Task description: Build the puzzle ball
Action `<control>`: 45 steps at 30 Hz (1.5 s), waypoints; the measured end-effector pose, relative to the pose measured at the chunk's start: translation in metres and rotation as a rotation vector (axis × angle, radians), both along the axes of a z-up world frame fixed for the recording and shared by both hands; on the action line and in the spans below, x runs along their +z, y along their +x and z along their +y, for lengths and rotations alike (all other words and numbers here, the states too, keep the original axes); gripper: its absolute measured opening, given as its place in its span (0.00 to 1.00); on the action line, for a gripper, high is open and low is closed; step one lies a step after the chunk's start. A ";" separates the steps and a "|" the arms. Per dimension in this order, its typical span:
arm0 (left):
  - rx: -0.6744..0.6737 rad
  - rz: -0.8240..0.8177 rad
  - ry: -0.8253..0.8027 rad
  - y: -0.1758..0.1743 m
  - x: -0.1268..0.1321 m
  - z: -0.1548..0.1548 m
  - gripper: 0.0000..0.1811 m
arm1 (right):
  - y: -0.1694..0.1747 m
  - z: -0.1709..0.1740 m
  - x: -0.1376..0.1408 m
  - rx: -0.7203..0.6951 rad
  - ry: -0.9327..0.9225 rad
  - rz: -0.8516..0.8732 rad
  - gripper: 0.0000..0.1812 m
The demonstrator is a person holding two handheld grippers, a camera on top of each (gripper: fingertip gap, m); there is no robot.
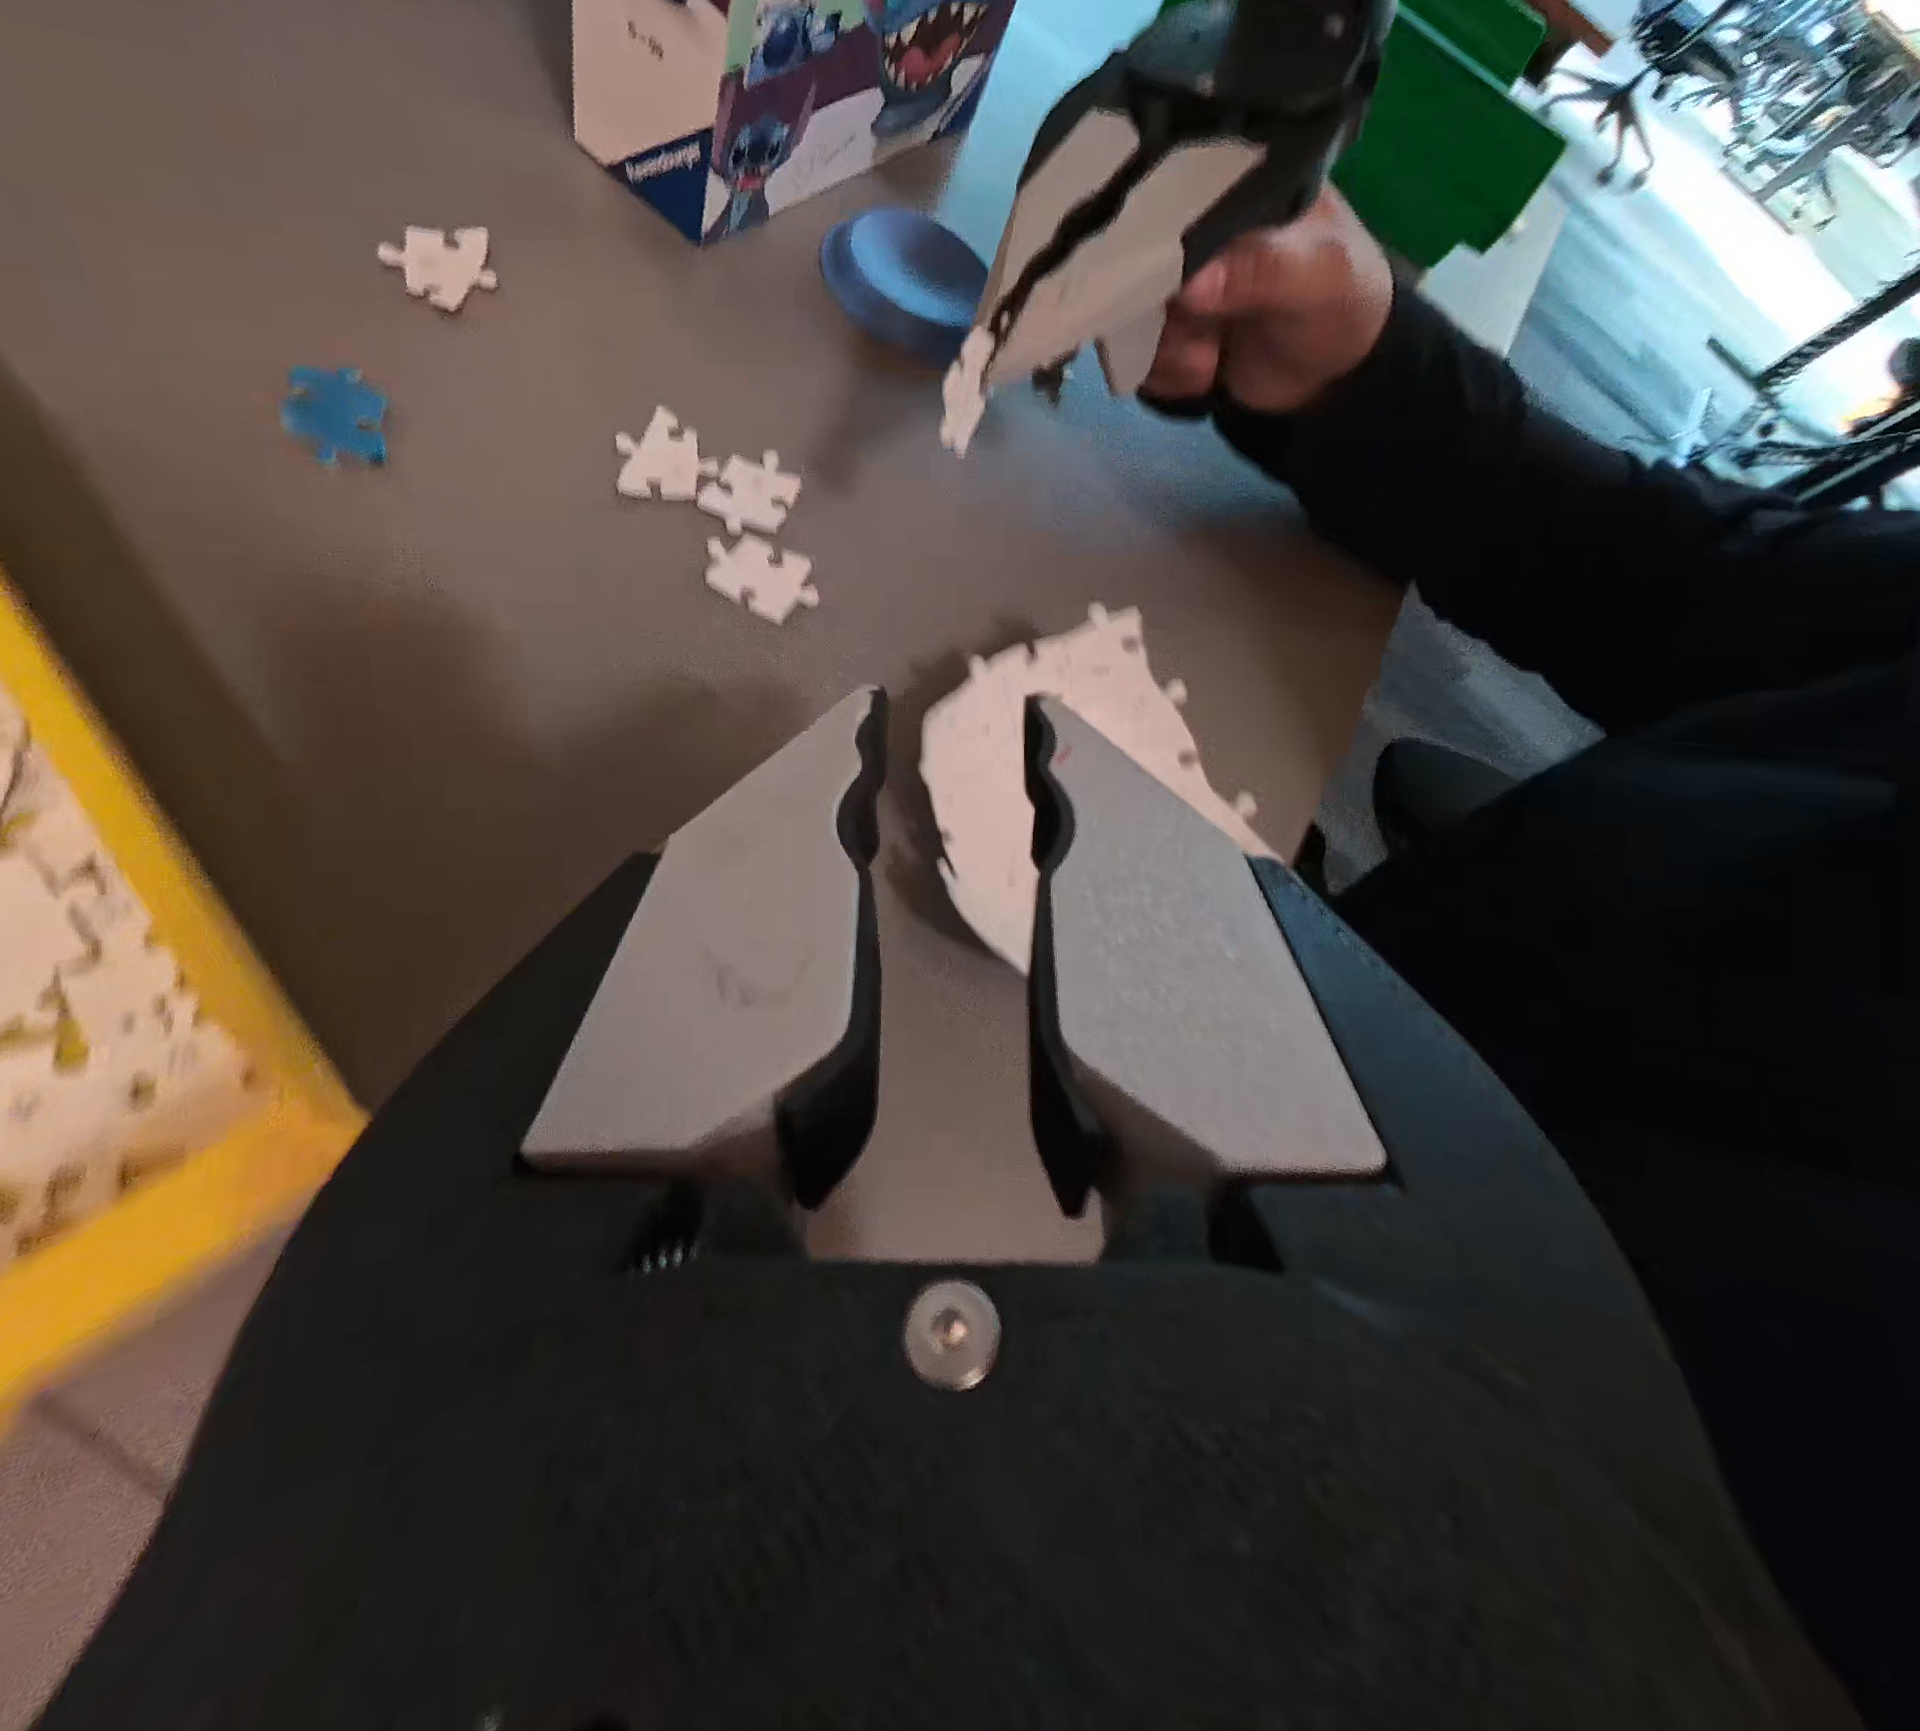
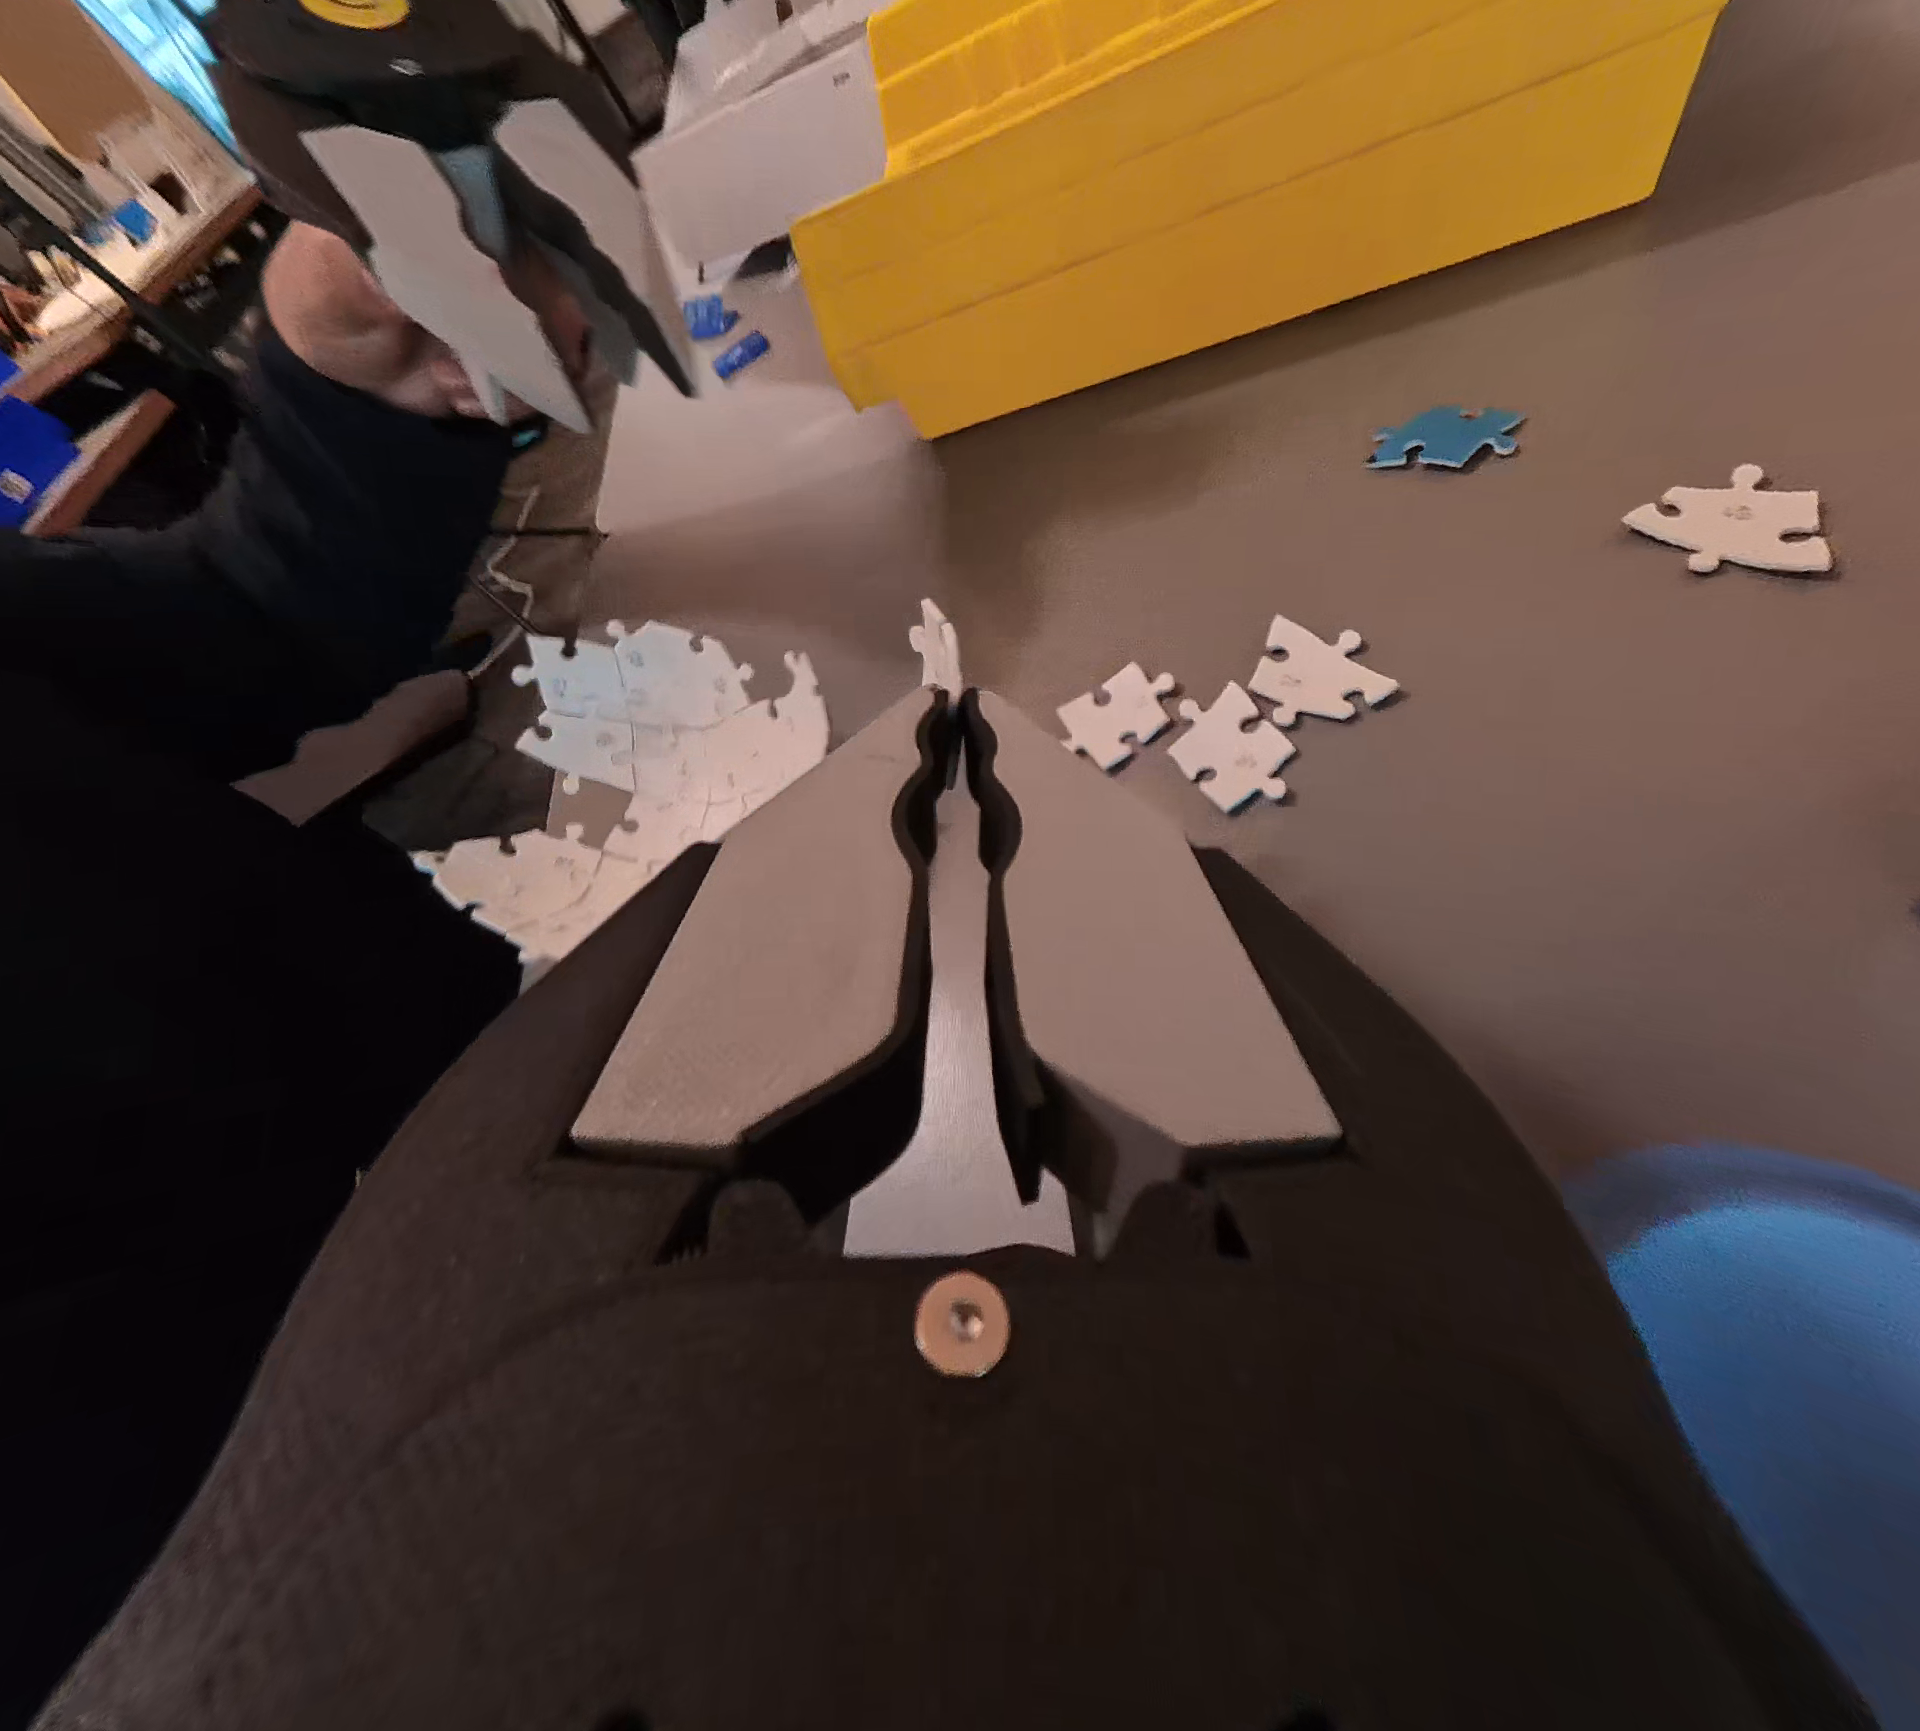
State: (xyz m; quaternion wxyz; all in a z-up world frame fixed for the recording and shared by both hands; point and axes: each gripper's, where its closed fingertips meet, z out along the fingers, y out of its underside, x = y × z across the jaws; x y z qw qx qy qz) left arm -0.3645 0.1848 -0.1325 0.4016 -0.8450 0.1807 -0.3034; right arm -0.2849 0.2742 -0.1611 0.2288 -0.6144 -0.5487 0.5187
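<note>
Plainly, the coming move turns on how the held piece (image 2: 938, 653) lies against the assembled section (image 2: 665, 746): the right tool (image 2: 958, 702) has its fingers pressed together on that single white piece, which stands edge-up beyond the tips, and the curved white section rests on the table (image 2: 1403, 850) just to the left of those tips and slightly nearer the person; seen from the left wrist, the right tool (image 1: 987, 351) hangs above the table with the piece (image 1: 964, 393) pointing down, and the section (image 1: 987, 808) lies toward the left tool from it, near the table's edge; the left tool (image 1: 956, 715) has its fingers apart with nothing between them, poised right over the section and so the nearer of the two to it, likely well placed to steady it while the piece is fitted; three loose white pieces (image 2: 1226, 715) lie in a cluster to the right of the right tool's tips, a further white one (image 2: 1730, 528) and a blue one (image 2: 1444, 436) well beyond; the yellow bin (image 2: 1247, 227) at the far side holds what seems to be a printed sheet or card, though blur leaves this uncertain; a picture box (image 1: 790, 19) stands upright at the back with a blue round stand (image 1: 904, 279) beside it.
</note>
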 end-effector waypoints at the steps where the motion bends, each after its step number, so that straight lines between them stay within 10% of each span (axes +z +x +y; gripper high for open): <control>1: 0.003 0.018 -0.010 -0.001 -0.002 -0.015 0.13 | 0.004 0.000 0.001 0.004 0.021 -0.023 0.00; 14: -0.027 -0.026 -0.247 0.034 -0.075 -0.107 0.13 | 0.018 -0.040 -0.023 0.178 0.110 -0.182 0.00; 35: 0.071 -0.221 -0.188 0.016 -0.069 -0.066 0.14 | 0.054 -0.083 -0.045 0.447 0.143 -0.346 0.00; 45: 0.121 -0.300 -0.150 -0.003 -0.059 -0.043 0.16 | 0.054 -0.066 -0.042 0.359 0.098 -0.340 0.00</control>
